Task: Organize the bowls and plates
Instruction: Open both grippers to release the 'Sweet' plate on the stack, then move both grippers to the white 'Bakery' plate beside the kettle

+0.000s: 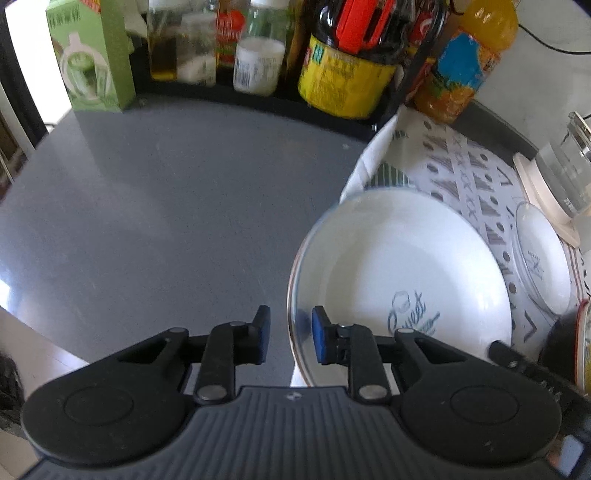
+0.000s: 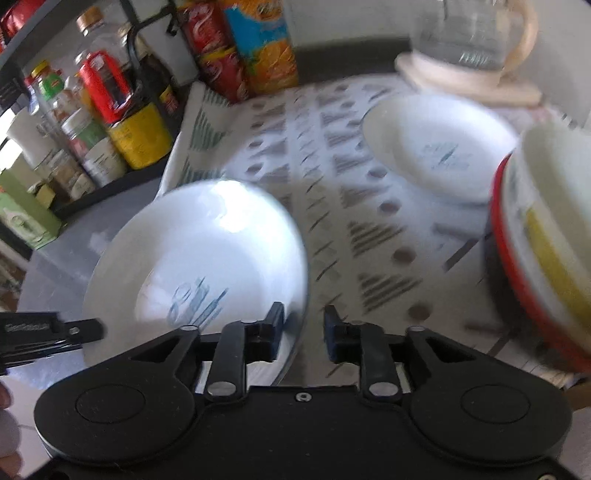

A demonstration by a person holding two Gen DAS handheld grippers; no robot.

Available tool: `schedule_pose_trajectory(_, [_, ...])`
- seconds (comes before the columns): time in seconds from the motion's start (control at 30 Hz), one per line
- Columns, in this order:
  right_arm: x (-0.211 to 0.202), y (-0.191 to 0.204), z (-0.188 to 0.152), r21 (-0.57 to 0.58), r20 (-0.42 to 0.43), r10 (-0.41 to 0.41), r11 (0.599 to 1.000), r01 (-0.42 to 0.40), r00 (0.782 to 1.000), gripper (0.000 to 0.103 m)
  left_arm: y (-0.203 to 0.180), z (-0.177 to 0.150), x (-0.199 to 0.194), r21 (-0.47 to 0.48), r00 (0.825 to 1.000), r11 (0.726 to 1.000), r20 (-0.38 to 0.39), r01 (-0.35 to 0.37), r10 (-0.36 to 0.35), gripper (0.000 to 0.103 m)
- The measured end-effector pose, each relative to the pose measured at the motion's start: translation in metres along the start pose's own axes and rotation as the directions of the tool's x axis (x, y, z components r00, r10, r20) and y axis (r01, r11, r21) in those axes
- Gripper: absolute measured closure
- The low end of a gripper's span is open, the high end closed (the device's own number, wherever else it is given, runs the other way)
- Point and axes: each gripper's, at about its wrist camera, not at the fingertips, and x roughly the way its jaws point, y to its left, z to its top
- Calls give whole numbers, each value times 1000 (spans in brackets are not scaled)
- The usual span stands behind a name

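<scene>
We are holding two grippers over a grey worktop (image 1: pixel 166 206), with the large white plate (image 1: pixel 402 273) as our landmark. Nearest us, the left gripper (image 1: pixel 290 338) is sitting at the plate's near-left rim, its blue-padded fingers (image 1: pixel 318 338) apart with the rim lying between them, not pressed. The right gripper (image 2: pixel 304 334) is sitting at the plate's near-right rim, fingers apart as well, the edge in the gap between them. The plate is carrying blue script on its floor and is lying half on the bare worktop, half on a patterned cloth (image 2: pixel 332 177). To the right of the plate, a red-rimmed bowl (image 2: pixel 535 236) with a yellow band is standing on the cloth, close to the right gripper. Beyond the plate, a smaller white plate (image 2: pixel 439 147) is resting on the cloth. Farther back, a glass jug (image 2: pixel 469 29) is standing on a pale base. Behind the plate to the left, bottles and jars (image 1: pixel 343 66) are crowding a dark shelf, and a green carton (image 1: pixel 92 55) is standing beside them.
</scene>
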Motion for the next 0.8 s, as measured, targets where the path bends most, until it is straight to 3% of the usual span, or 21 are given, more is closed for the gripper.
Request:
schedule_pose_trajectory(0.07, [-7,-6,13,31,25,1,1000,-2,1000,48,-4,9,-6,10,1000,1000,28,2,-2,80])
schedule_pose_trajectory(0.17, [-16,-13,28,67,60,17,998,-21,998,43,-14,24,-15,30,998,999,63,21,-23,75])
schedule_pose_trajectory(0.23, [-20,-15,35,77,74,18,997,-24,997,38,-21,31,-18,41,997,999,70,30,-33,68])
schedule_pose_trajectory(0.3, [-24,-16,42,77,86,26,997,-33,996,28,-31,39,-21,56,996,998,78,30,-34,49])
schedule_pose_trajectory(0.4, [-31,-17,51,68,124,28,997,-36,992,16,-45,48,-24,86,993,995,106,40,-49,39])
schedule_pose_trajectory(0.5, [-36,-22,63,77,146,23,996,-35,989,10,-61,56,-21,111,991,991,102,72,-83,33])
schedule_pose_trajectory(0.8, [-44,-46,95,126,203,-49,992,24,978,6,-109,79,-2,189,984,971,74,149,-165,31])
